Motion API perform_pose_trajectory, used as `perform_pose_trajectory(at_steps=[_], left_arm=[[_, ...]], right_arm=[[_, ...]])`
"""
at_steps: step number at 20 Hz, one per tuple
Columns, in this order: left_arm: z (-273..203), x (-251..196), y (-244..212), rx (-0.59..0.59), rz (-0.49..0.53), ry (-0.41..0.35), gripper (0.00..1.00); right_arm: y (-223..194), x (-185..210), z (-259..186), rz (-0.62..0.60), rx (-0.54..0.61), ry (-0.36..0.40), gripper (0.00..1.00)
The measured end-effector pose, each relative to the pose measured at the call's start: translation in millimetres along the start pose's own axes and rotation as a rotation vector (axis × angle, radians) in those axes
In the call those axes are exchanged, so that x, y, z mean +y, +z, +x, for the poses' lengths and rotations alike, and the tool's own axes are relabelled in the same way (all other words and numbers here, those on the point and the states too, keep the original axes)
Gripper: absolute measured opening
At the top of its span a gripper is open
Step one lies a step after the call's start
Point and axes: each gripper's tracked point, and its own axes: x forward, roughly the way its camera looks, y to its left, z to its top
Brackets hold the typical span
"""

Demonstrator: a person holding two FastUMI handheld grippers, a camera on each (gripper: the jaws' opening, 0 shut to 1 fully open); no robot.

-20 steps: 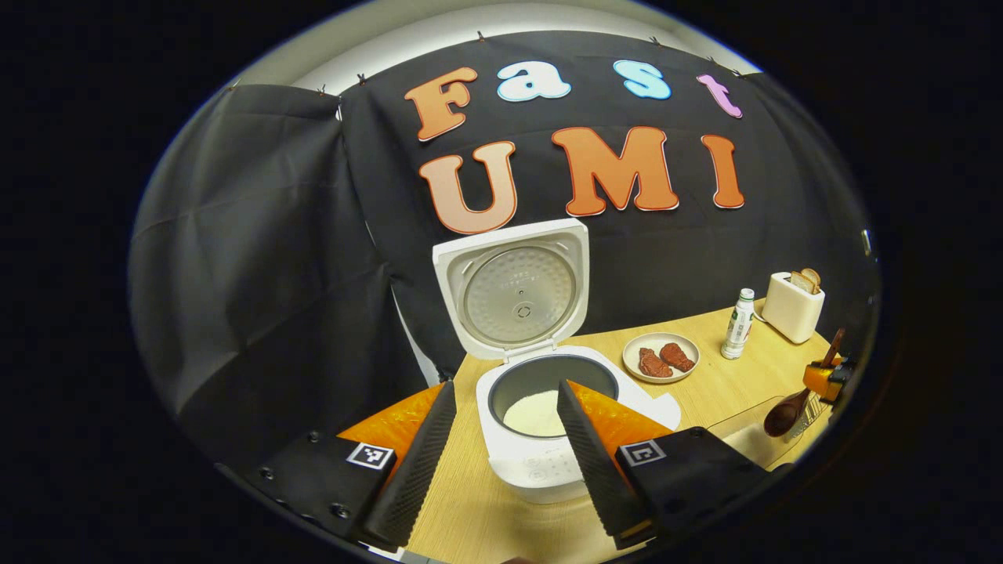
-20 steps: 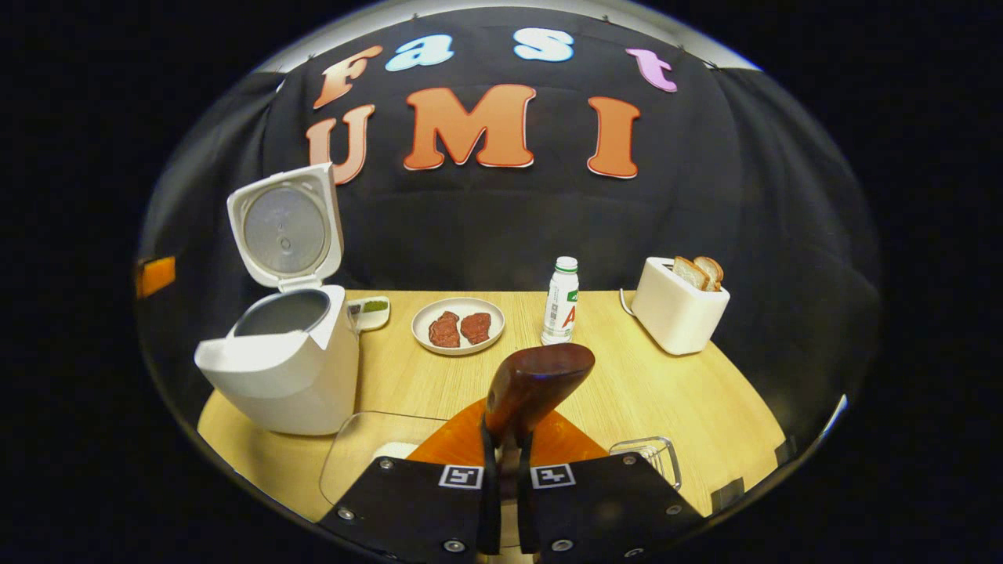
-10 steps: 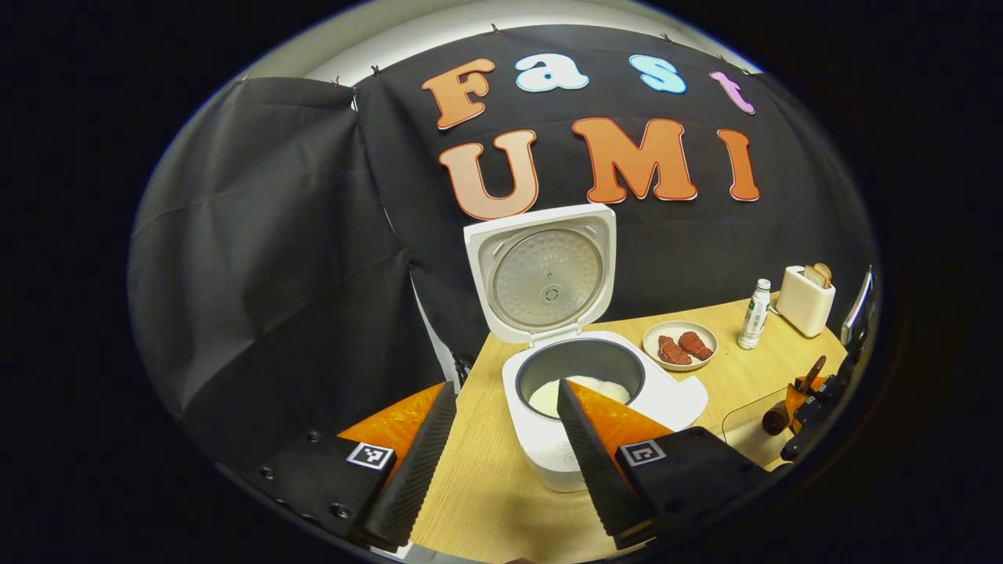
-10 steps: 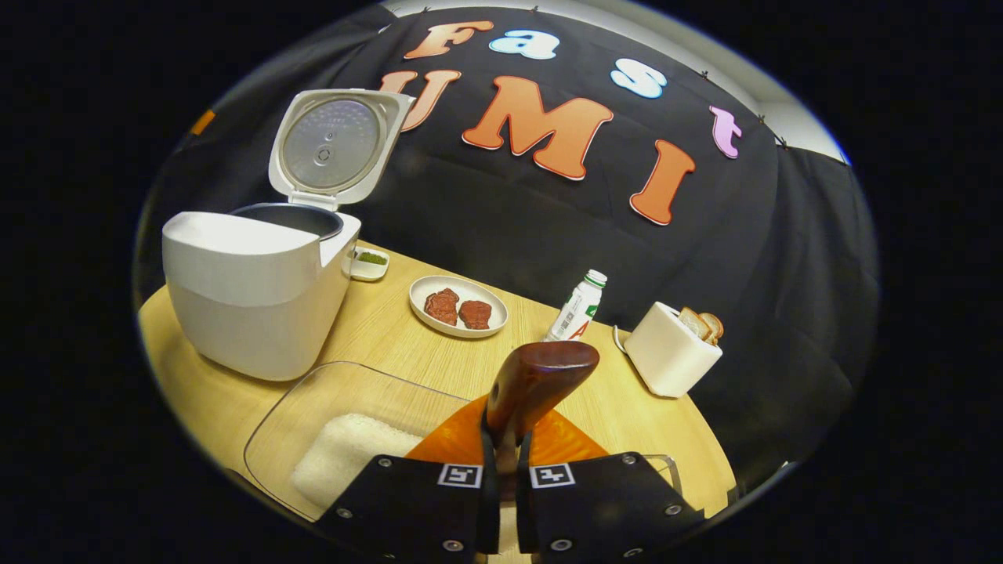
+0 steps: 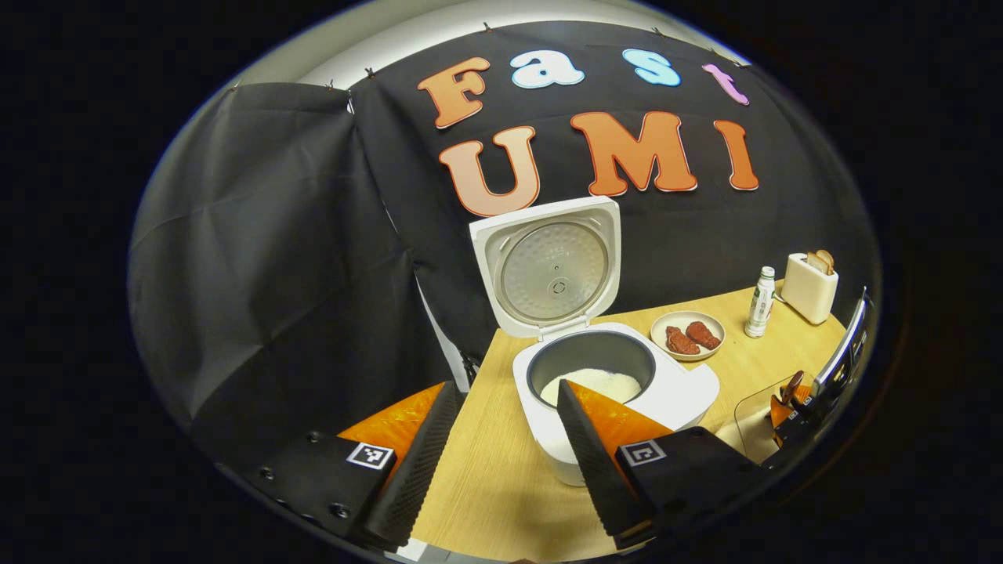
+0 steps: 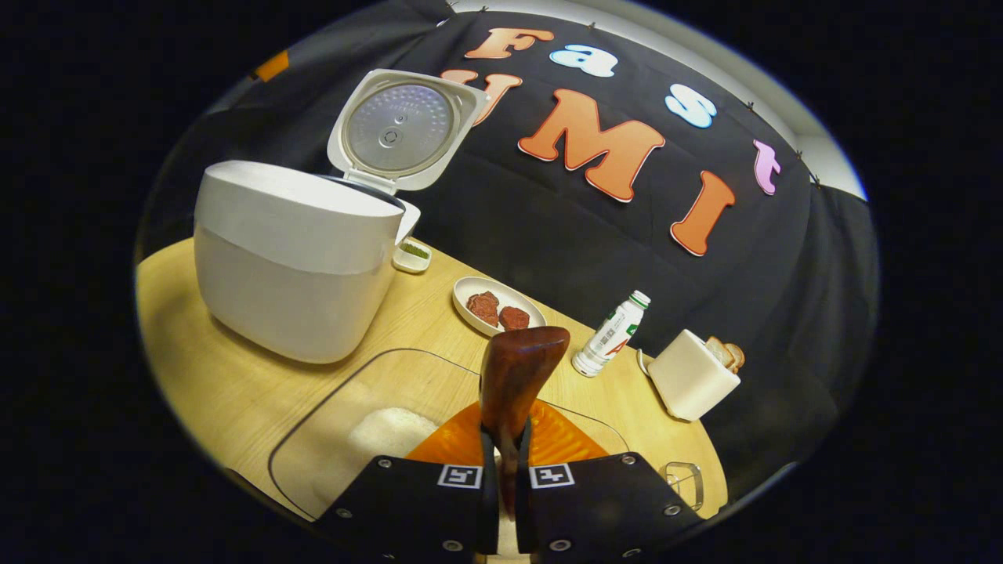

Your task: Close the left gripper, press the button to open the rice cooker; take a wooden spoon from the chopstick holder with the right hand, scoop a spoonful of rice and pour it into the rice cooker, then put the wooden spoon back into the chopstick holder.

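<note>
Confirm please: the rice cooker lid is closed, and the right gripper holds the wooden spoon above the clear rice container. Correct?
Not quite. The rice cooker lid stands open, as the left gripper view shows. The rest holds: the right gripper holds the wooden spoon above the clear rice container.

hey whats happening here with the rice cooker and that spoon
A person is working two handheld grippers at a wooden table. The right gripper is shut on a wooden spoon, holding it over a clear container of rice. The rice cooker stands with its lid up and some rice in its pot. The left gripper is open, holding nothing, in front of the cooker.
</note>
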Motion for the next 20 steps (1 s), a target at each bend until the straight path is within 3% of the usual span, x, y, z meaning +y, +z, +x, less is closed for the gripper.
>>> perform_pose_trajectory(at_steps=[7,14,20], left_arm=[[2.9,13.5,-13.6,0.036,-0.024,0.005,0.85],[4.4,13.6,-14.8,0.031,-0.031,-0.004,0.85],[4.9,13.7,-11.5,0.019,-0.022,-0.006,0.86]], right_arm=[[15.1,42.4,-13.6,0.385,0.107,0.18,0.08],[-9.1,22.2,-12.1,0.841,0.291,0.212,0.08],[-12.0,24.0,-14.7,1.006,0.345,0.256,0.08]])
